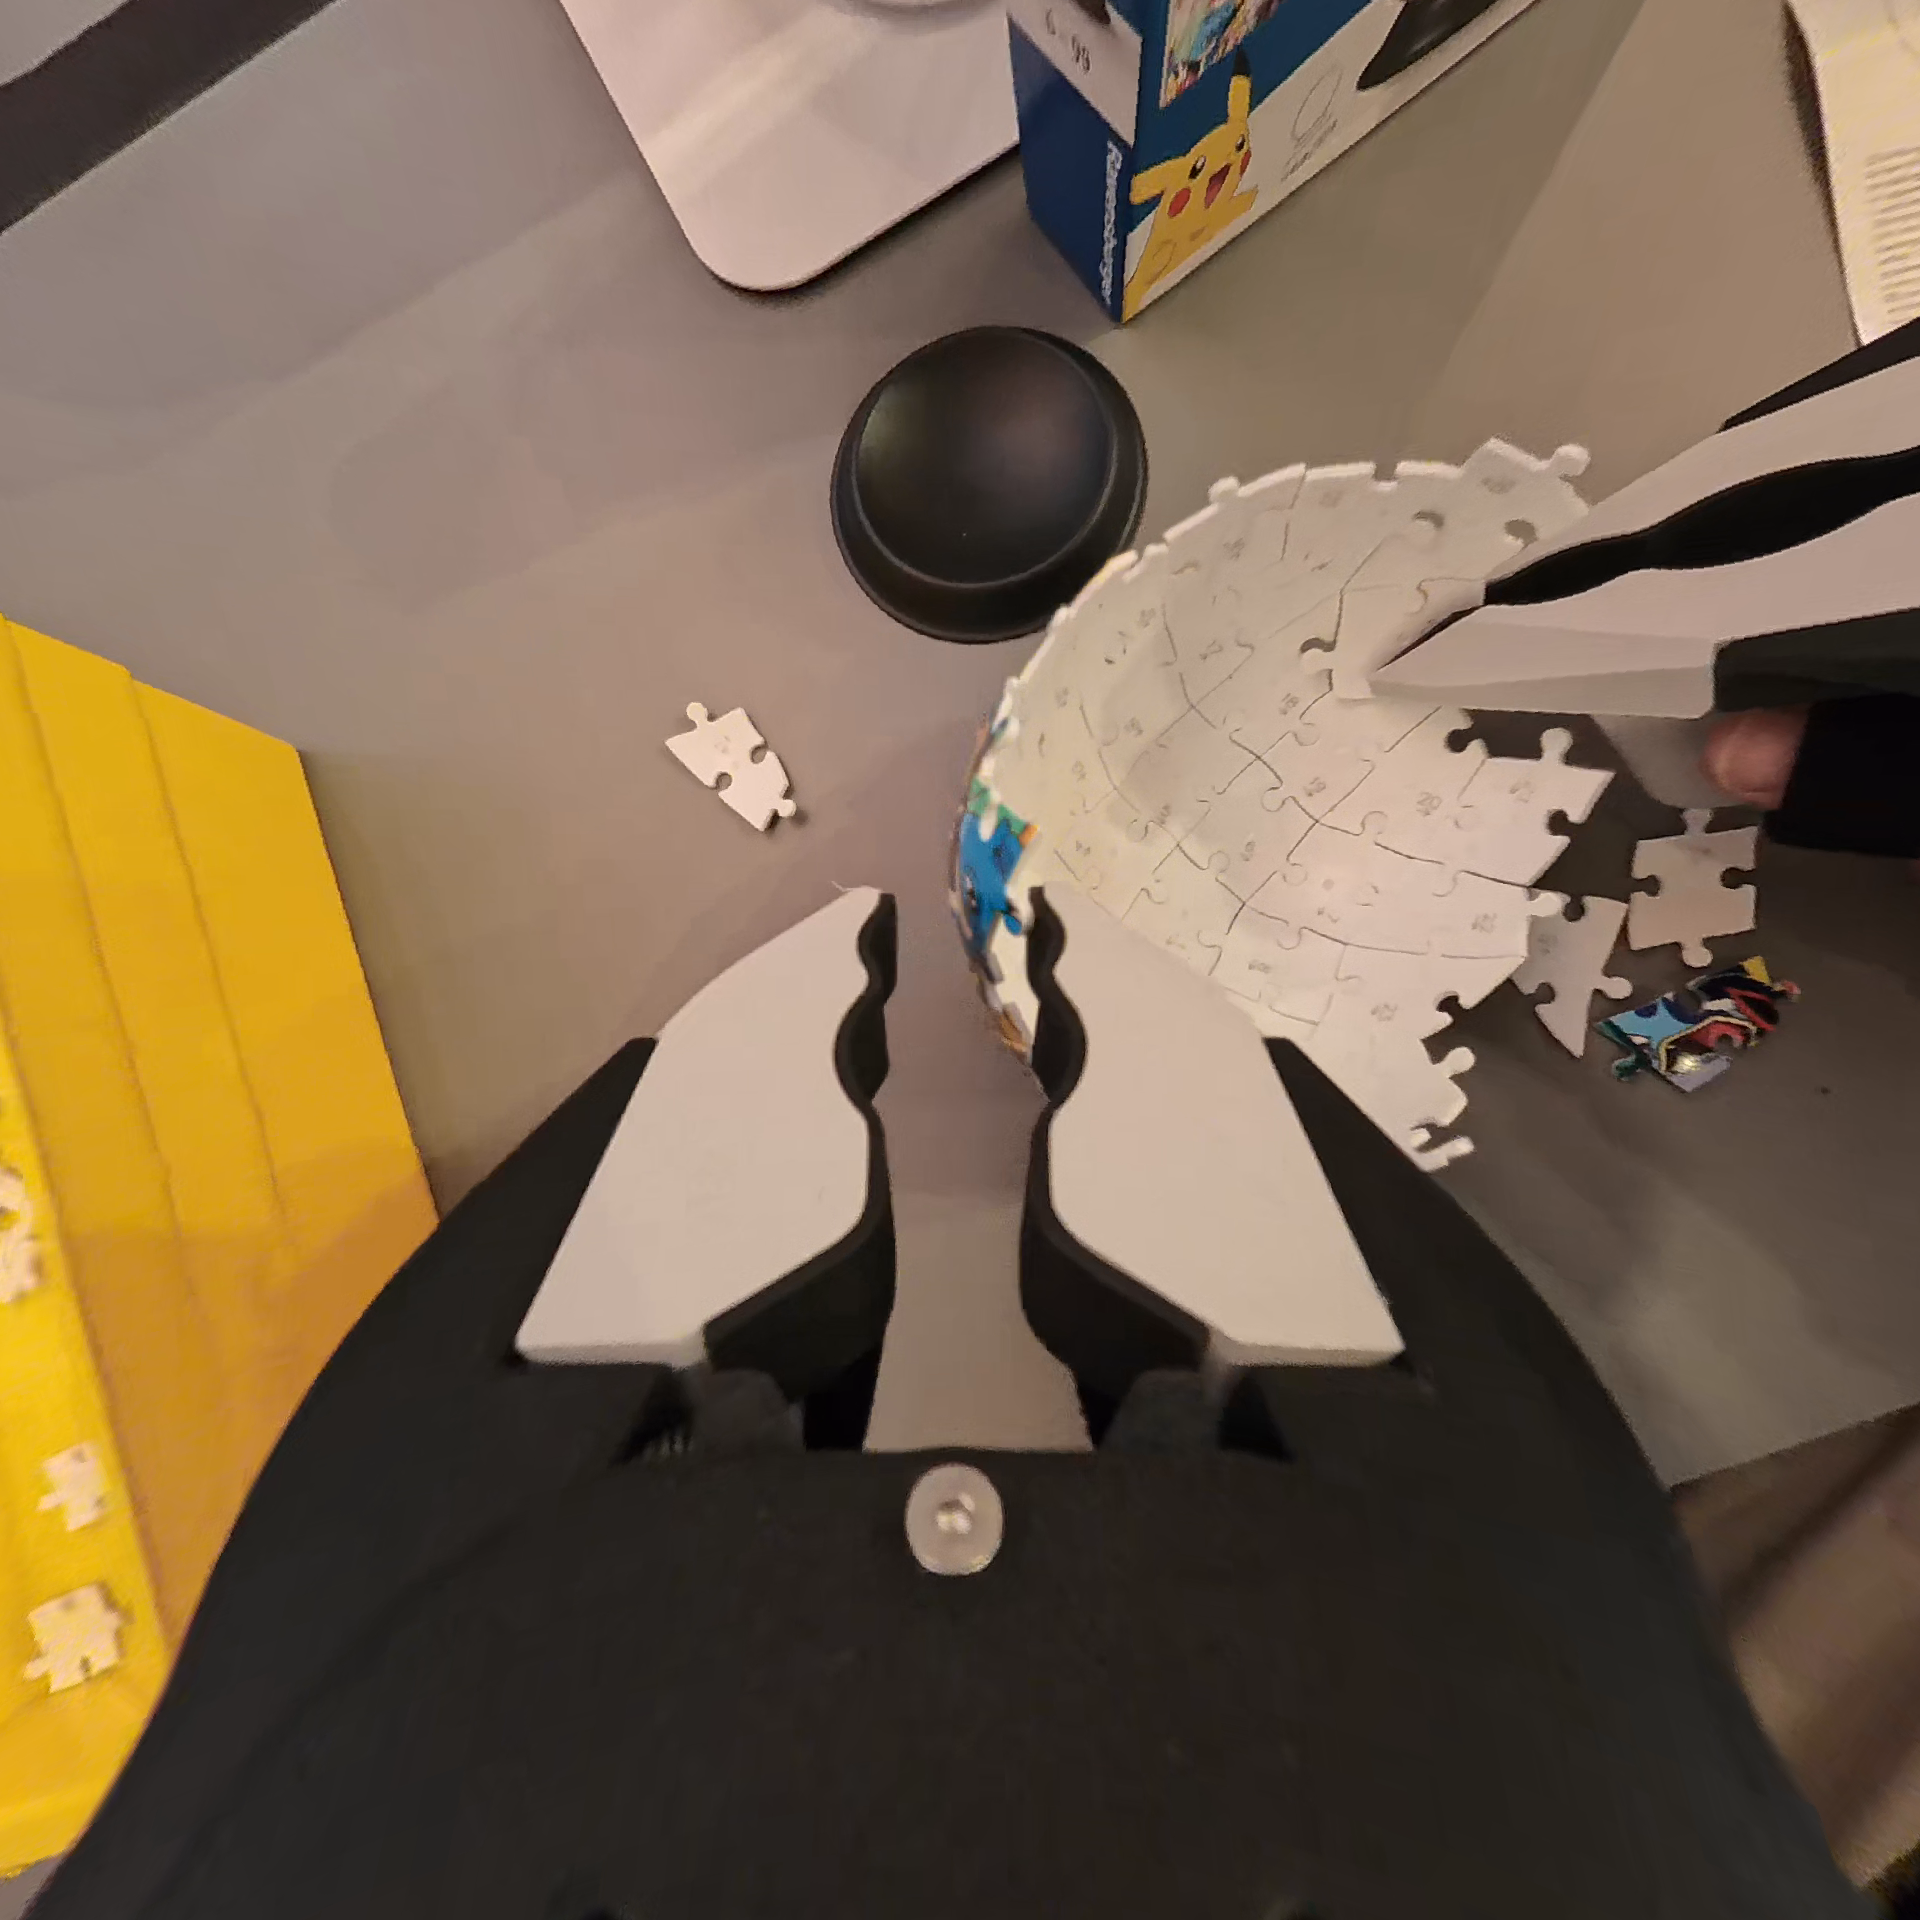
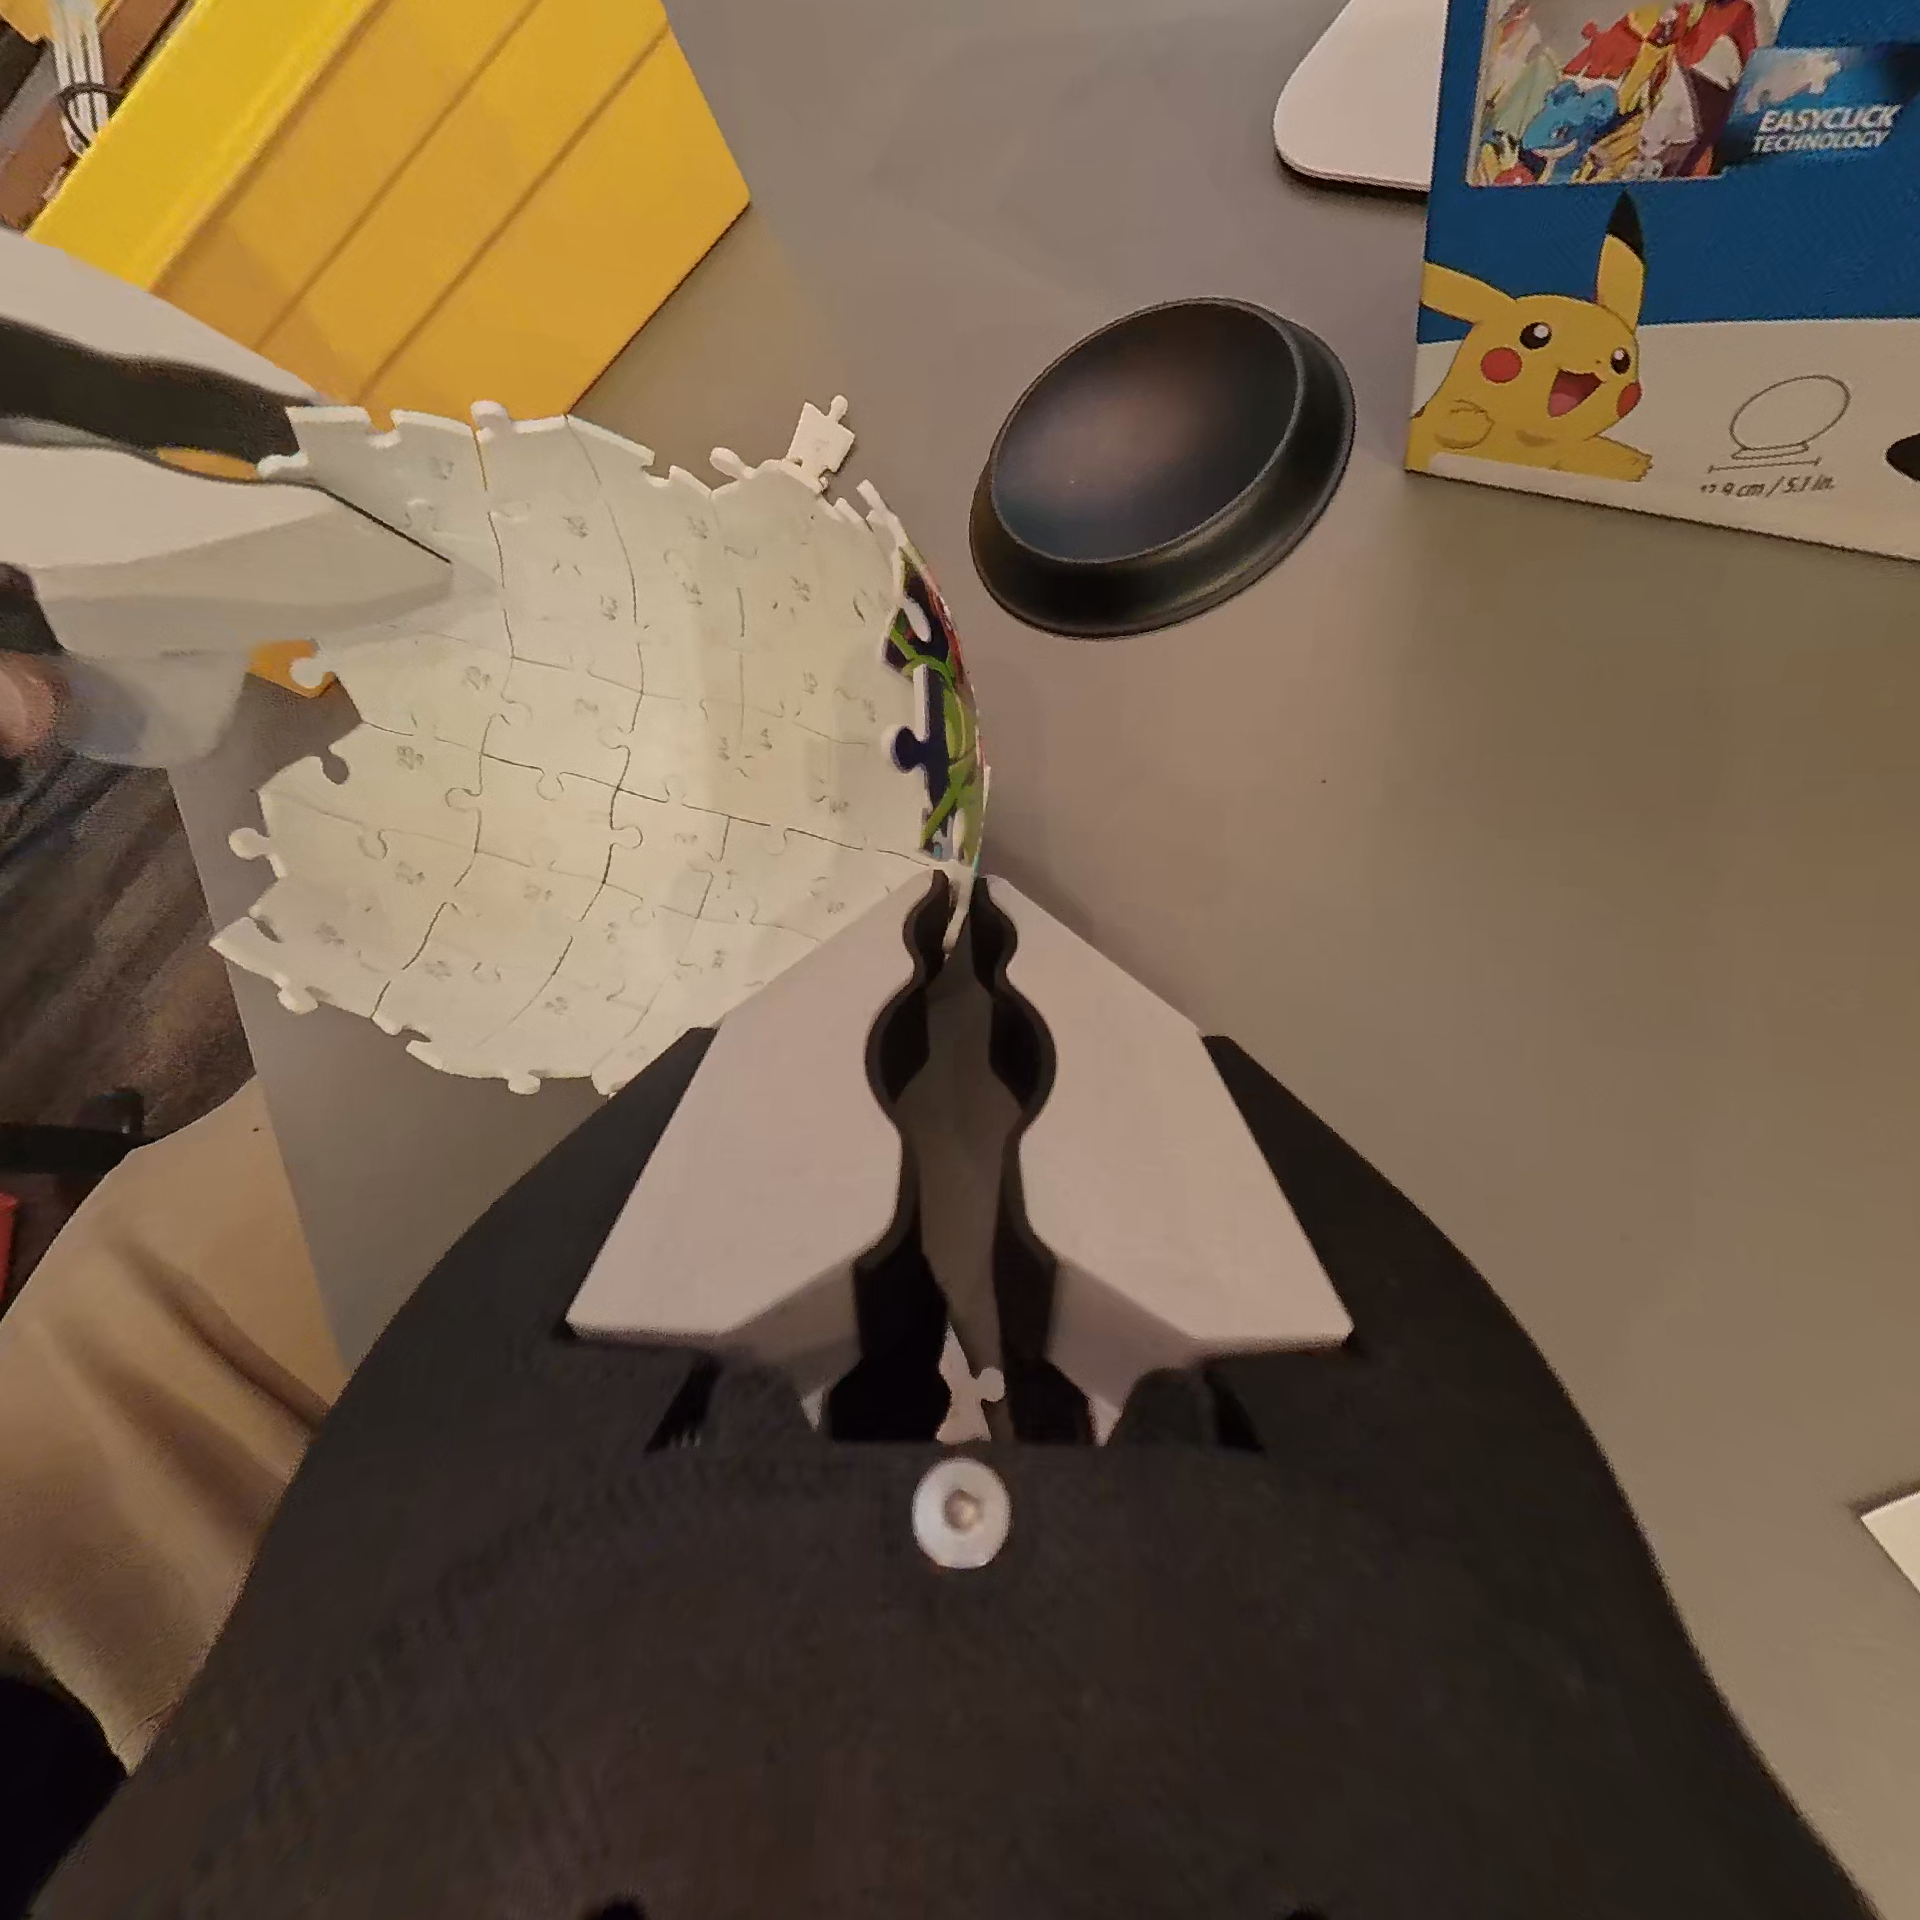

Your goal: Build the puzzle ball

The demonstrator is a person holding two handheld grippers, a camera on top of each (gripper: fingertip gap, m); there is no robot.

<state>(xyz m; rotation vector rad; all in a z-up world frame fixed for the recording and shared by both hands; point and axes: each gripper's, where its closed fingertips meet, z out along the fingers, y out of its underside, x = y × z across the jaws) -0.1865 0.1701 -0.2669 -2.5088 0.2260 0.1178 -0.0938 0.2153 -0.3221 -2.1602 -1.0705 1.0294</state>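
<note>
White inside up, the half-built puzzle ball [image 1: 1278, 790] sits right of centre on the grey table [image 1: 499, 499], its rim pinched by the right gripper [image 2: 958, 883], while the left gripper [image 1: 961, 914] beside it gapes, holding nothing.

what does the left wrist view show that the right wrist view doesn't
Only the left wrist view: the left gripper seen open, astride the edge of the puzzle shell; colourful face-up pieces on the table; white pieces in the yellow bin.
Only the right wrist view: a close look at the right gripper shut on the shell's rim, and a white sheet corner.
Both: the shell, both grippers, the black stand, the blue box, bin and table.
</note>
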